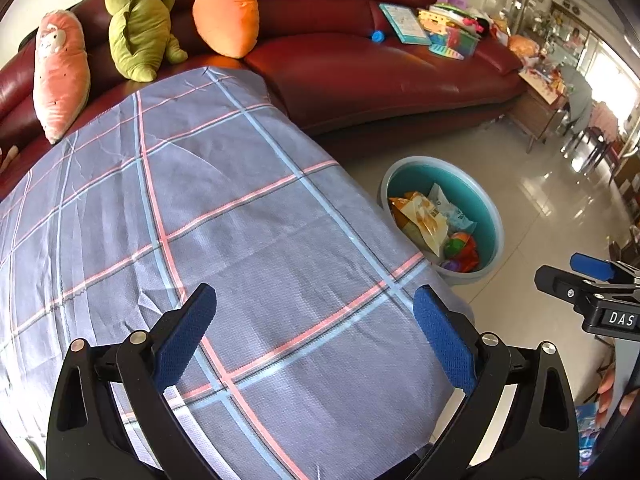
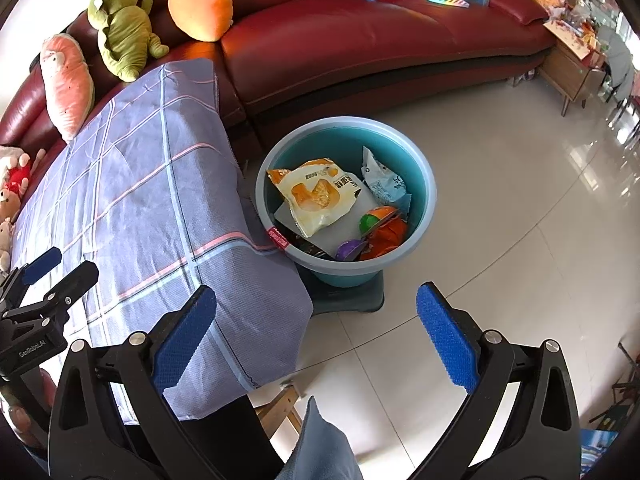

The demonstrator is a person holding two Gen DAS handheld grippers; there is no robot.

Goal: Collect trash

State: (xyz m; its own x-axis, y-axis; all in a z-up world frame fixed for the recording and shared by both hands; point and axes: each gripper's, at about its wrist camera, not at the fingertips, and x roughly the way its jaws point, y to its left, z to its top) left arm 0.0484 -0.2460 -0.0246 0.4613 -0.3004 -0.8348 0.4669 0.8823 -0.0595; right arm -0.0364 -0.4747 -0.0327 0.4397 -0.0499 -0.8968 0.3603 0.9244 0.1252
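the left gripper (image 1: 314, 336) hangs over the checked cloth (image 1: 224, 216) on the table, fingers spread wide and empty. the right gripper (image 2: 316, 336) hangs over the floor beside it, likewise spread and empty. the wrappers (image 2: 320, 196) lie in the blue tub (image 2: 424, 184) near the red sofa (image 2: 360, 40).

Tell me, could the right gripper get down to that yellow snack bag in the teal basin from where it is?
Probably yes. The right gripper is open and empty, the teal basin has no lid, and the yellow snack bag lies on top of the other trash, with only bare floor between.
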